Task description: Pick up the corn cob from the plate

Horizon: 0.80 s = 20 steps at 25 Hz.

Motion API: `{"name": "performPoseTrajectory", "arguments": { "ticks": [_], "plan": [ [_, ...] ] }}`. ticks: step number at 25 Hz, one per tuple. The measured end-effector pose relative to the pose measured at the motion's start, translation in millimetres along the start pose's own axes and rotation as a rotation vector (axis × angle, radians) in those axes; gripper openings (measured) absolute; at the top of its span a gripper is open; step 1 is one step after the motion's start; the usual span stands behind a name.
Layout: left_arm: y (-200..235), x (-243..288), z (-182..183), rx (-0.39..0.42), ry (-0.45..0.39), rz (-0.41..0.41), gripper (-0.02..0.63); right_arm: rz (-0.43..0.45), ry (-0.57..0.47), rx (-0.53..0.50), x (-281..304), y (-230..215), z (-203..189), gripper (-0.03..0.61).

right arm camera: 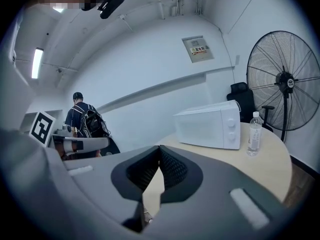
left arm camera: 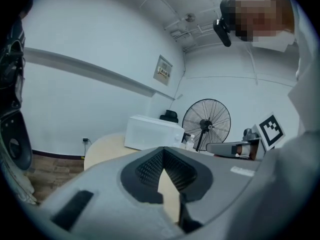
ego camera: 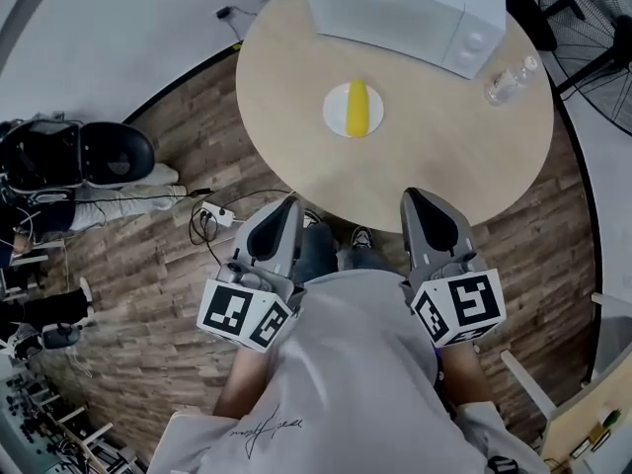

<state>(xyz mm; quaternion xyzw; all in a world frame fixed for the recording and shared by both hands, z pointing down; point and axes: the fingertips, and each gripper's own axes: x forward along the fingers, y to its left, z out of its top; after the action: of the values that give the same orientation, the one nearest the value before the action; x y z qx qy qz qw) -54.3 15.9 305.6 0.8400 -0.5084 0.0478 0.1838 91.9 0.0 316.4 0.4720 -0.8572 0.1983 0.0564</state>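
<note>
Pickup not yet begun: the corn cob (ego camera: 355, 108) is lying untouched on the white plate (ego camera: 332, 117) mid-table, w/ both grippers hovering at the near edge of the round table (ego camera: 296, 67), well apart from it. The left gripper (ego camera: 287, 203) and right gripper (ego camera: 414, 197) are each showing jaws pressed tip to tip, gripping nothing. Reaching in, opening up and closing on the cob are looking like the steps left to do.

Bare table (ego camera: 395, 181) from near edge to plate (ego camera: 333, 113): open. Microwave (ego camera: 405, 8) close behind plate; bottle (ego camera: 510, 81) well right.
</note>
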Motion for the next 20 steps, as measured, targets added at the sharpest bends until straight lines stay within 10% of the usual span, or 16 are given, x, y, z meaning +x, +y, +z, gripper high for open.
{"name": "performPoseTrajectory", "arguments": {
  "ticks": [20],
  "plan": [
    [21,18,36,0.015,-0.024,-0.095,-0.009,-0.061,0.035,-0.04,59,-18,21,0.028]
  ]
}}
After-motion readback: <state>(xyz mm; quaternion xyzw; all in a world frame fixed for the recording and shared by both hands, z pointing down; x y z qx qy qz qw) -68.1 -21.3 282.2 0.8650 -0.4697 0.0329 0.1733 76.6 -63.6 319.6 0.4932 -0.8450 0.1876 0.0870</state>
